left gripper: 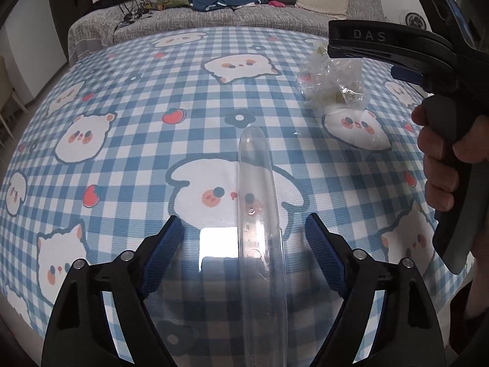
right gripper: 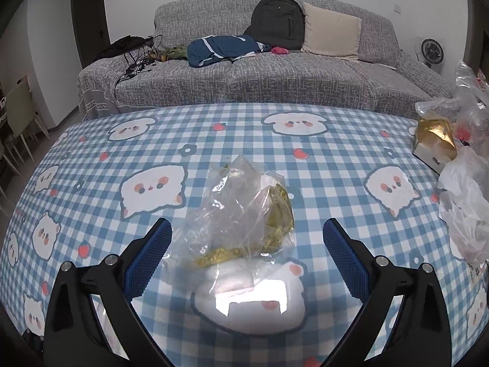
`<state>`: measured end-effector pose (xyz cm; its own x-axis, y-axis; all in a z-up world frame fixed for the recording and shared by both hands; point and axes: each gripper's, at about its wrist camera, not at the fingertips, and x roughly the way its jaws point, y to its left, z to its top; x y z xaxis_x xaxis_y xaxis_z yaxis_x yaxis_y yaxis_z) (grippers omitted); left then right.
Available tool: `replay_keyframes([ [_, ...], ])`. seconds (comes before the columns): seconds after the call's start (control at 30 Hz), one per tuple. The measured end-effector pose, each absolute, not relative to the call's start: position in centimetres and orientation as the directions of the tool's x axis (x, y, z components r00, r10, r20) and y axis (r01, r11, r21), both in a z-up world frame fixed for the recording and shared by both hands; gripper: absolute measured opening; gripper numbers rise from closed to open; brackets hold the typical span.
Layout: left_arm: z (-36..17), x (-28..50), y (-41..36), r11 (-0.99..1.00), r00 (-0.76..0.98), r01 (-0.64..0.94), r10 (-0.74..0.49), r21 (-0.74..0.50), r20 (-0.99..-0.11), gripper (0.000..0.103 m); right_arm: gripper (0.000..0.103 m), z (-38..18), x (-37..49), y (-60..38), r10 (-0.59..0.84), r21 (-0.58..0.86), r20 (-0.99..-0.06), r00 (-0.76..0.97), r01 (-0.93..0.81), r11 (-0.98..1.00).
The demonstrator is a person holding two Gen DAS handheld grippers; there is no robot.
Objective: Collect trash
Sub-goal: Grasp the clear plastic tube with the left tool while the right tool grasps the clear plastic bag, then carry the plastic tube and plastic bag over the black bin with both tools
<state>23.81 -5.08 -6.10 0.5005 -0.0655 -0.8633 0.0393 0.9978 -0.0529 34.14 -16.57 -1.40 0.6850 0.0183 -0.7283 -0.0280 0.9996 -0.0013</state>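
A: Where is the trash?
B: A crumpled clear plastic bag [right gripper: 241,211] lies on the checked counter [right gripper: 91,214], between the spread fingers of the right hand-held gripper [right gripper: 247,232].
A: And the left hand-held gripper [left gripper: 244,229]?
B: Spread too, either side of a clear plastic strip [left gripper: 258,214].

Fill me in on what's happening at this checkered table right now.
A person is clearing trash with a handheld gripper in each hand. The right gripper is open, its fingers on either side of a crumpled clear plastic bag lying on the checkered tablecloth, not yet closed on it. The left gripper is also open, with a clear plastic piece running between its fingers; what it is cannot be told. More bags and a gold-topped box sit at the table's right edge.
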Motion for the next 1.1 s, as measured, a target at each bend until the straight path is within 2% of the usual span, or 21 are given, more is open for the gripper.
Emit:
replay_keyframes([
  [0.07, -6.3, 23.9, -5.1, 0.998, 0.506, 0.039, -0.054, -0.040, -0.861, 0.068, 0.095, -2.0, 35.0, -16.0, 0.003, -0.021, -0.729, 0.684, -0.027, 0.999],
  [0.17, -6.1, 23.8, -5.5, 0.998, 0.512, 0.052, -0.054, -0.032, -0.857, 0.050, 0.095, -3.1, 36.1, -15.5, -0.014, -0.042, -0.739, 0.674, -0.025, 0.999],
  [0.23, -6.1, 23.8, -5.6, 0.998, 0.516, 0.062, -0.055, -0.027, -0.855, 0.030, 0.088, -3.8, 36.7, -15.4, -0.017, -0.045, -0.746, 0.666, -0.025, 0.999],
  [0.3, -6.1, 23.8, -5.6, 0.997, 0.517, 0.066, -0.058, -0.028, -0.854, 0.025, 0.080, -4.4, 37.0, -15.4, 0.000, -0.029, -0.762, 0.648, -0.035, 0.999],
  [0.37, -6.0, 23.9, -5.6, 0.997, 0.518, 0.063, -0.066, -0.039, -0.853, 0.025, 0.072, -4.9, 37.3, -15.5, 0.001, -0.027, -0.773, 0.635, -0.035, 0.999],
  [0.43, -6.0, 24.0, -5.4, 0.997, 0.518, 0.057, -0.075, -0.053, -0.852, 0.025, 0.053, -5.4, 37.4, -15.4, -0.004, -0.038, -0.786, 0.619, -0.042, 0.998],
  [0.53, -6.0, 24.0, -5.3, 0.997, 0.517, 0.055, -0.082, -0.062, -0.852, 0.025, 0.039, -6.0, 37.3, -15.3, -0.029, -0.070, -0.794, 0.608, -0.043, 0.997],
  [0.63, -6.0, 24.0, -5.3, 0.997, 0.516, 0.054, -0.080, -0.060, -0.853, 0.025, 0.030, -6.3, 37.2, -15.4, -0.046, -0.085, -0.793, 0.607, -0.036, 0.996],
  [1.1, -5.4, 23.4, -5.2, 0.998, 0.531, 0.041, -0.058, -0.042, -0.845, 0.025, 0.028, -3.2, 33.1, -15.6, -0.051, -0.095, -0.730, 0.682, -0.028, 0.995],
])
